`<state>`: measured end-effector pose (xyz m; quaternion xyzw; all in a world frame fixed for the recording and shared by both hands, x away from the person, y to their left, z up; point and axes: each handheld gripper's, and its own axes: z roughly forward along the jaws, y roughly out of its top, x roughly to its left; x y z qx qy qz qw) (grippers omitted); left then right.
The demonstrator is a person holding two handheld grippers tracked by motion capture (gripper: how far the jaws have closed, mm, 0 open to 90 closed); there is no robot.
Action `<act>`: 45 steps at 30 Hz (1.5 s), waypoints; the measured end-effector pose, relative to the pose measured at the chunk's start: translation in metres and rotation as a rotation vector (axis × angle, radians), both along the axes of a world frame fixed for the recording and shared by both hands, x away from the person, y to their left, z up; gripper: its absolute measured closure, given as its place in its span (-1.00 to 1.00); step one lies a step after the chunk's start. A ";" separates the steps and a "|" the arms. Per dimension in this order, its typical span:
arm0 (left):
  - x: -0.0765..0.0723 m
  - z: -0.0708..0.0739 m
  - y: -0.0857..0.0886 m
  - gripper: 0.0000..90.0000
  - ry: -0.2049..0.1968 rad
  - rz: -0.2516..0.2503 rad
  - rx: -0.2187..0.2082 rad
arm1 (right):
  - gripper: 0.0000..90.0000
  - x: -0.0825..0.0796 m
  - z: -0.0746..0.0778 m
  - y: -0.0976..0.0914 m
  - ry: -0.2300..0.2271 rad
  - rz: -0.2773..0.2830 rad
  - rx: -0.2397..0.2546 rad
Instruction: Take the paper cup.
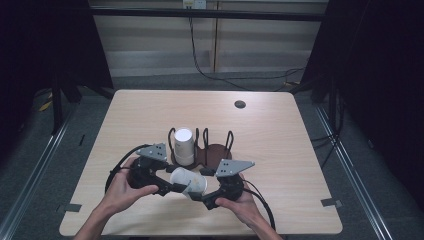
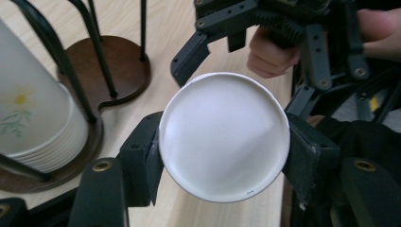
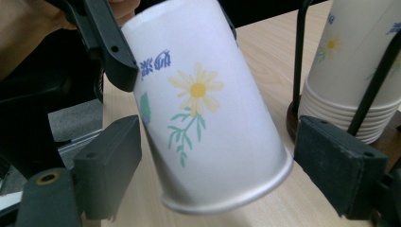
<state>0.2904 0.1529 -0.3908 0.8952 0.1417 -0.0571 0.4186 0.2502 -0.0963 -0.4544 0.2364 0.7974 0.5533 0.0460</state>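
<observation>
A white paper cup (image 1: 189, 181) with a yellow flower print lies tilted between both grippers, just above the table's front middle. My left gripper (image 2: 224, 156) is shut on its base end, whose round white bottom (image 2: 224, 137) faces that camera with a pad pressed on either side. My right gripper (image 3: 217, 170) stands open around the cup's rim end (image 3: 203, 104), and a gap shows at its right pad (image 3: 340, 165). In the high view the left gripper (image 1: 176, 184) comes from the left and the right gripper (image 1: 199, 191) from the right.
Behind the grippers stands a wire cup rack on a dark wooden base (image 1: 217, 152), holding an upside-down stack of the same cups (image 1: 183, 146). A dark cable hole (image 1: 240, 104) sits at the far right of the table. Black cables trail from both grippers.
</observation>
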 end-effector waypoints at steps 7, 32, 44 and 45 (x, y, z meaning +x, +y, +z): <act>-0.001 0.000 -0.002 -0.16 0.014 -0.006 -0.014 | -0.69 0.000 0.000 0.002 -0.003 0.009 0.006; 0.006 -0.003 0.007 -0.20 0.082 -0.023 -0.083 | -0.52 -0.002 -0.002 0.004 -0.022 0.056 -0.026; 0.006 -0.005 0.005 -0.34 0.063 -0.010 -0.069 | -0.45 -0.001 -0.002 0.003 -0.018 0.055 -0.027; 0.005 -0.005 0.005 -0.34 0.058 -0.011 -0.062 | -0.45 -0.001 -0.002 0.003 -0.017 0.054 -0.027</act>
